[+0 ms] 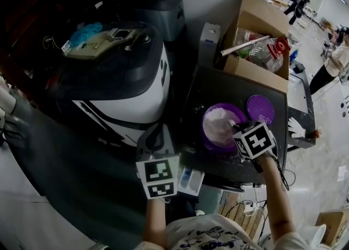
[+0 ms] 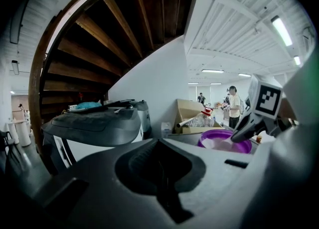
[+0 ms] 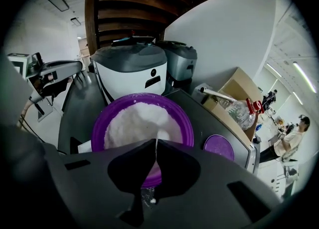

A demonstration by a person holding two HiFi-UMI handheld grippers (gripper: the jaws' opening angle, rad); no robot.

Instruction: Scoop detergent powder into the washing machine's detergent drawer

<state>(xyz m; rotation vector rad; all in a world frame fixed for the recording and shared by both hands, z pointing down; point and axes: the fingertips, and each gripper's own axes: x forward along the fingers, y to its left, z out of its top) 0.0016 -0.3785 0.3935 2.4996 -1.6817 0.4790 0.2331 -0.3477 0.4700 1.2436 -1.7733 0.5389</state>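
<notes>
Detergent powder (image 1: 218,123) lies heaped, white, in a purple bowl (image 1: 210,144) that stands on a dark top (image 1: 218,88). A purple lid (image 1: 260,108) lies flat on the same top at 2 o'clock from the bowl, just beside it and not touching it.

Right gripper (image 1: 235,133): in the head view it comes in from 4 o'clock, with its tips over the bowl's right rim. In the right gripper view the right gripper (image 3: 156,145) has its jaws drawn together, with only a thin slit between the tips. White shows through that slit. Whether this is a thin scoop or only the powder behind cannot be told. A few white grains lie on the gripper's body below the jaws. In the left gripper view the tips point down into the bowl, at or just above the powder. Contact cannot be confirmed.

Left gripper (image 1: 155,140): it is held at 7 o'clock from the bowl, off the dark top. In the left gripper view the left gripper (image 2: 159,173) has its jaws closed against each other, with nothing between them.

Detergent drawer (image 1: 191,181): it stands pulled out below the front edge of the dark top, at 6 to 7 o'clock from the bowl and just to the right of the left gripper's marker cube. Its white and blue compartments are visible. Powder in them cannot be made out.

A cardboard box (image 1: 262,25) stands at 1 o'clock from the bowl.
</notes>
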